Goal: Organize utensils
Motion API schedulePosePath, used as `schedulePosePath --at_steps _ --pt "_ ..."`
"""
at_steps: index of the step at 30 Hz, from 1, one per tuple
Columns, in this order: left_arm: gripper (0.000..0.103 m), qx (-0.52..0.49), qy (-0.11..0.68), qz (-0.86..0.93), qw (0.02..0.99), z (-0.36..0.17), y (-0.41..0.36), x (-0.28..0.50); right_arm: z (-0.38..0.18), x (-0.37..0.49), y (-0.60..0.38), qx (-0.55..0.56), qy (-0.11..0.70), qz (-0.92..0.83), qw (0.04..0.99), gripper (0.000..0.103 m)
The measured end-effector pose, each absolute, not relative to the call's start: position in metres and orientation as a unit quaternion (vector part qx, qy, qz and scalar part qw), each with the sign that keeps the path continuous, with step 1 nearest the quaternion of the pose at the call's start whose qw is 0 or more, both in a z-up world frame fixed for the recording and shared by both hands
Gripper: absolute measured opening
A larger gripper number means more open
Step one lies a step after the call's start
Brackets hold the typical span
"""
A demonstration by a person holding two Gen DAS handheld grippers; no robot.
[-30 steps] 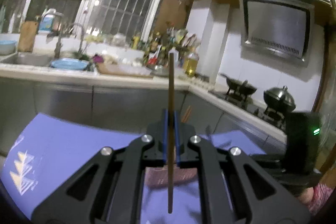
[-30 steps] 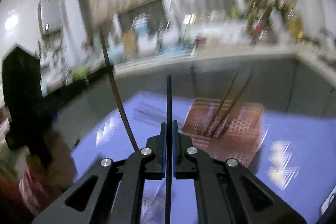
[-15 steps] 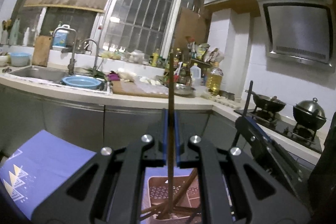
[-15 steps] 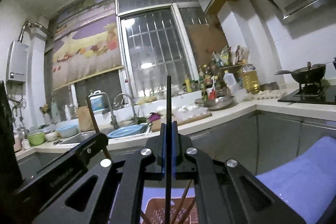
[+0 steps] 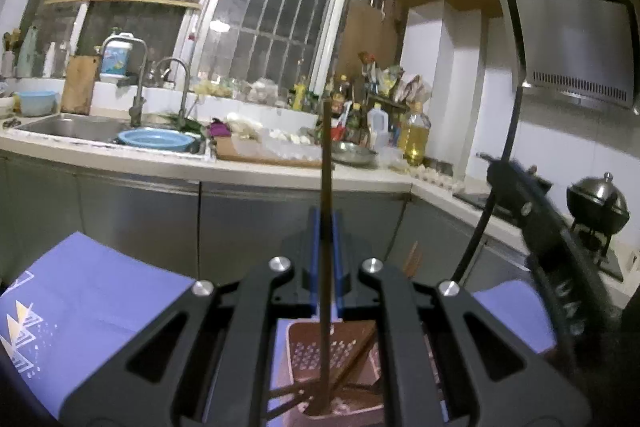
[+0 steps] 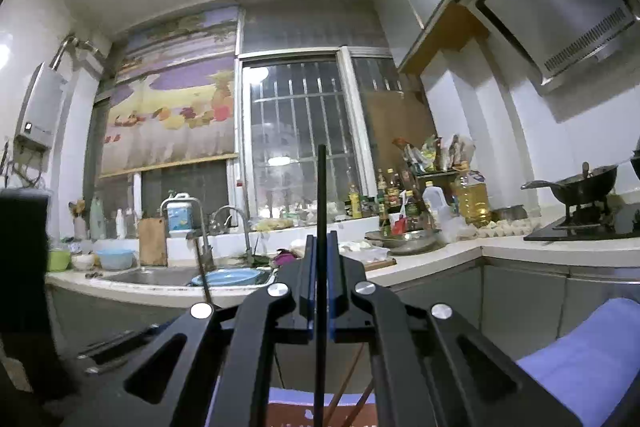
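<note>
Each hand-held gripper pinches one upright stick — left (image 5: 326,227) a brown chopstick (image 5: 326,163), right (image 6: 320,247) a black chopstick (image 6: 321,187).

A home kitchen: a steel sink (image 5: 68,125) set in the counter (image 5: 248,171), oil bottles (image 5: 414,133) (crowded together), a wok (image 6: 580,183) under a range hood (image 5: 576,39).
</note>
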State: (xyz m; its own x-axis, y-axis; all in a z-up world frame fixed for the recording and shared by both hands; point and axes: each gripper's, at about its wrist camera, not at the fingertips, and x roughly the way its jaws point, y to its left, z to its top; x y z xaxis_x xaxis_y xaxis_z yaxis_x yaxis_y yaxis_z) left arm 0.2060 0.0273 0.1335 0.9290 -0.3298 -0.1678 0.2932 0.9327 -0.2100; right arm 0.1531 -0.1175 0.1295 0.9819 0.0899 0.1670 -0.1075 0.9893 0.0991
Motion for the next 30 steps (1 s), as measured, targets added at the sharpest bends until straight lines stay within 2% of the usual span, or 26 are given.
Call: schedulePosePath --at_steps 5,10,20,24,25,27,29,30 --pt "0.005 -0.096 0.124 -0.158 0.975 0.120 0.033 0.204 0.130 0.154 -0.111 0.023 -0.042 0.075 0.996 0.007" --pt "0.005 -0.095 0.121 -0.159 0.975 0.125 0.039 0.197 0.134 0.144 -0.112 0.034 -0.030 0.079 0.996 0.035" --pt "0.006 -0.104 0.090 -0.174 0.975 0.163 0.057 0.148 0.164 0.069 -0.116 0.052 -0.065 0.078 0.993 0.035" --pt "0.006 -0.090 0.123 -0.177 0.972 0.164 0.064 0.114 0.150 0.028 -0.128 0.075 -0.039 0.080 0.993 0.037" --pt "0.008 -0.085 0.140 -0.177 0.970 0.158 0.065 0.106 0.139 0.018 -0.132 0.083 -0.017 0.081 0.993 0.038" --pt "0.032 -0.072 0.173 -0.170 0.967 0.143 0.064 0.094 0.119 0.007 -0.136 0.094 0.027 0.080 0.992 0.039" --pt "0.043 -0.045 0.207 -0.146 0.966 0.119 0.063 0.077 0.092 -0.002 -0.142 0.104 0.086 0.075 0.988 0.039" --pt "0.044 -0.036 0.216 -0.141 0.965 0.112 0.061 0.073 0.079 -0.006 -0.144 0.111 0.112 0.071 0.985 0.040"
